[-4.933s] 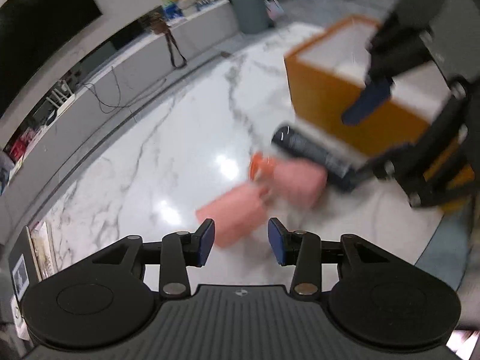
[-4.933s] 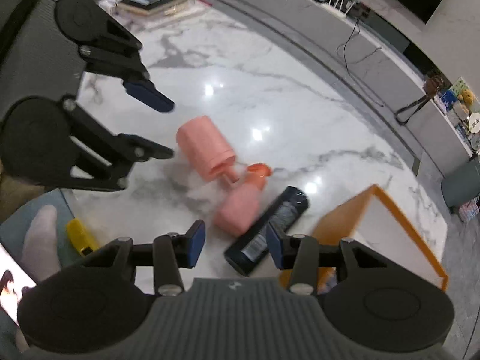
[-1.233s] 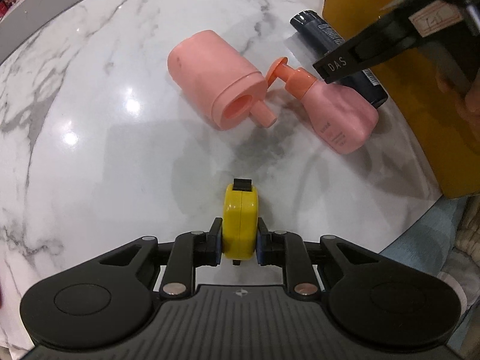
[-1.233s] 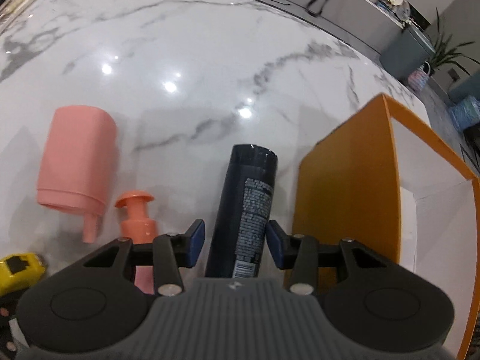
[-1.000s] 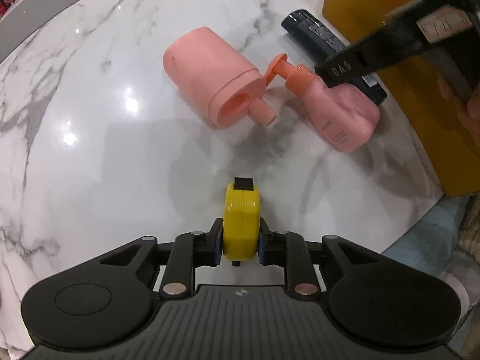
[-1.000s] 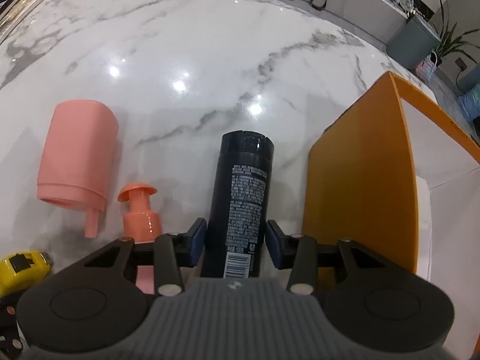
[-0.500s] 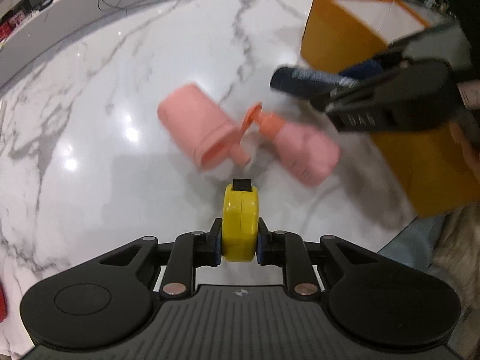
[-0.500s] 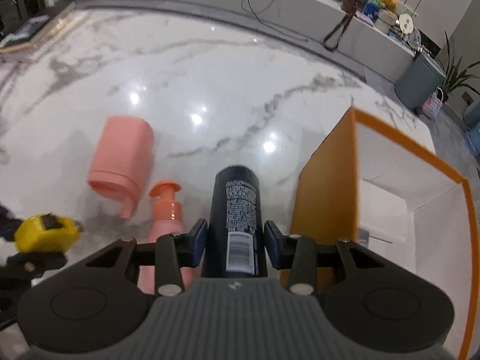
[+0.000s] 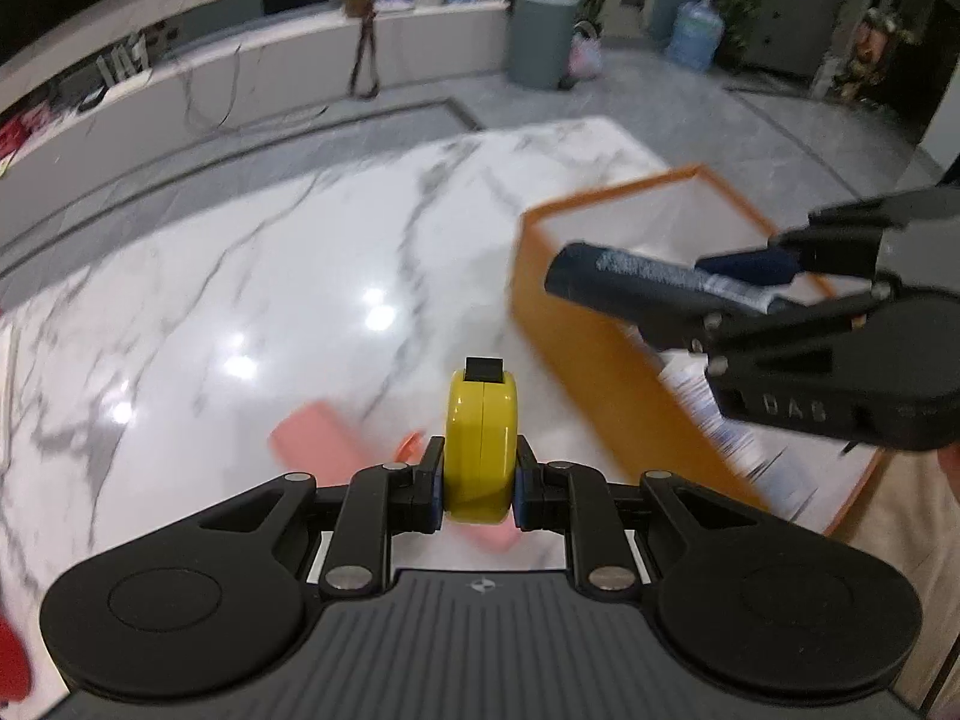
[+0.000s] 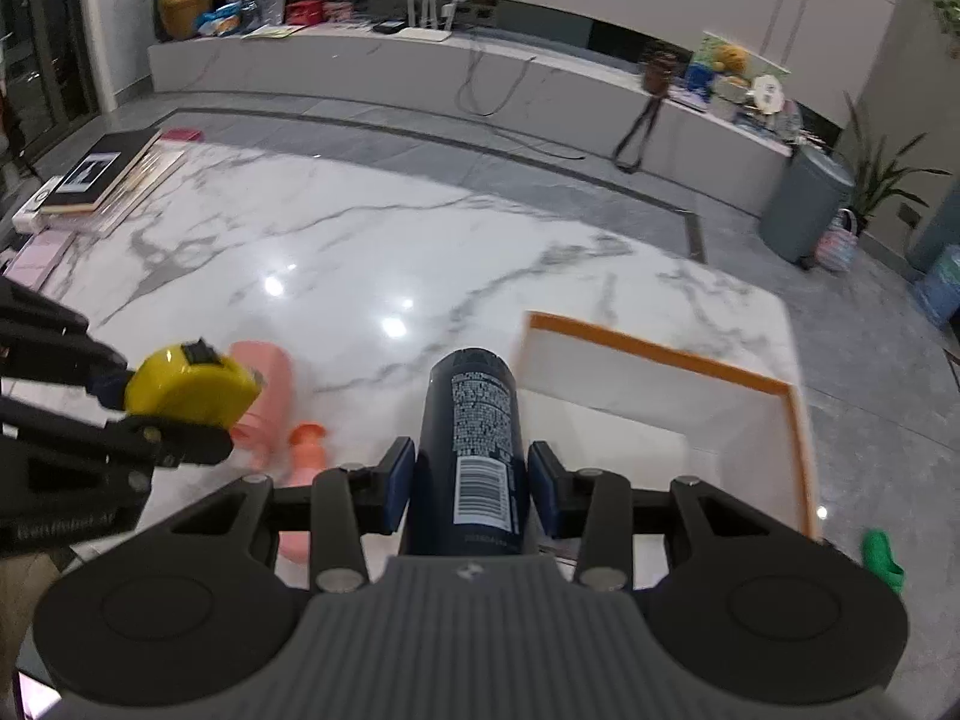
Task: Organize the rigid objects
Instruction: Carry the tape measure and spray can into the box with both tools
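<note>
- Right now the marble table [image 10: 360,252] sits well below both grippers; a second ago both views were down at the surface, so I've lifted both loads clear.
- Orange box [image 10: 660,354], open top and white inside, stands at the table's right end. Right wrist view now looks down into it; 0.5 s ago it only saw the side wall.
- Dark bottle [image 10: 474,456]: right gripper [image 10: 471,483] jaws are closed against its sides near the barcode end, bottle pointing forward. Left wrist view shows it in the air over the box opening [image 9: 636,282].
- Pink container [image 10: 267,396] and pink pump bottle [image 10: 303,450] are left lying on the marble, near each other.
- Yellow tape measure [image 9: 482,450]: left gripper [image 9: 480,483] jaws are clamped tight on both flat faces, held off the table, left of the box.
- My read: both picks are done. Bottle is nearly set for release into the box; tape measure follows. Two pink items remain.
</note>
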Available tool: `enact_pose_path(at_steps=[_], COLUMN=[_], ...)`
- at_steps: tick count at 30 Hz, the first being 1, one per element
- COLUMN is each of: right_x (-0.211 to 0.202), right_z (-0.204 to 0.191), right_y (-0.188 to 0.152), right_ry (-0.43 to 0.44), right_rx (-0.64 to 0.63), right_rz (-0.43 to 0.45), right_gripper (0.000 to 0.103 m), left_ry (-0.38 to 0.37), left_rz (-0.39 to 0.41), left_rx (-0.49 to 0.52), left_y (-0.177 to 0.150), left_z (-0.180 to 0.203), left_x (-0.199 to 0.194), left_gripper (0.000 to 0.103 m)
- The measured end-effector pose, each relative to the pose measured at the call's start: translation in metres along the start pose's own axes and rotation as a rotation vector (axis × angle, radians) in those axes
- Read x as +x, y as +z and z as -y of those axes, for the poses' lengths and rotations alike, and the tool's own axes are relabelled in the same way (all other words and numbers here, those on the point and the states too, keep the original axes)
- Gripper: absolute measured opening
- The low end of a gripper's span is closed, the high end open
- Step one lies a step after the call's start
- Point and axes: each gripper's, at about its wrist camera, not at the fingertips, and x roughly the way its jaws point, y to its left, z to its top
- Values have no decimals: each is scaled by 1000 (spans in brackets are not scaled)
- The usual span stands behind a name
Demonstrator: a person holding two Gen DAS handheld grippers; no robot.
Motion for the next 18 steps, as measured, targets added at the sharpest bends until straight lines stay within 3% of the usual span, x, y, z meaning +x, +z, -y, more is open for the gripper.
enact_pose_path(at_steps=[7, 14, 18], right_x=[-12, 19, 44], right_z=[65, 121, 133], right_y=[-20, -42, -45], right_ry=[-80, -107, -96], right_rx=[28, 96, 106], right_rz=[-40, -119, -150], right_gripper=[41, 41, 40], left_ry=[-67, -100, -109], left_rz=[38, 18, 0], left_rx=[86, 144, 146], left_y=[32, 50, 60], left_z=[55, 86, 92], left_x=[17, 60, 81], left_gripper=[23, 23, 23])
